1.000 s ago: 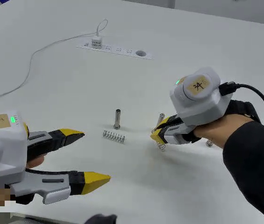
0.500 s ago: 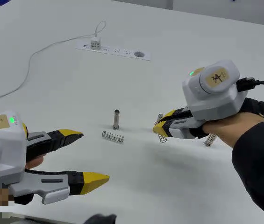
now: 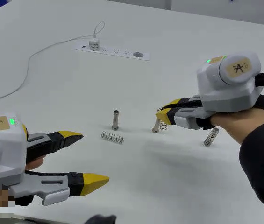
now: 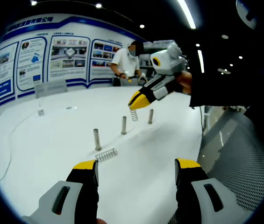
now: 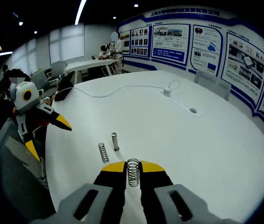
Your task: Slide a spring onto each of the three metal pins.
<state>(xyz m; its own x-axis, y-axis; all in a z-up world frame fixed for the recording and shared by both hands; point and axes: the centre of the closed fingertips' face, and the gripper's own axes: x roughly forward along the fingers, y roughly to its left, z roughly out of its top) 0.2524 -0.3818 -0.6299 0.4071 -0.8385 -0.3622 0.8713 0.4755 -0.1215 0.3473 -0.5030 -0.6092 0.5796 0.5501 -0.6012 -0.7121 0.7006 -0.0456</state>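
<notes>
Clamped in the right gripper (image 3: 161,116): one spring (image 5: 132,171), up off the table (image 3: 136,186), near a pin (image 3: 156,126). Wide open, low at the left: the left gripper (image 3: 96,156). Lying flat beside another pin (image 3: 116,119), a second spring (image 3: 112,136); farther right, a third spring (image 3: 210,136)

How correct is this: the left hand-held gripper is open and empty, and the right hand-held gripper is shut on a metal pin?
The last part is wrong: the right hand-held gripper is shut on a spring, as the right gripper view shows. The left hand-held gripper is open and empty, as stated.
</notes>
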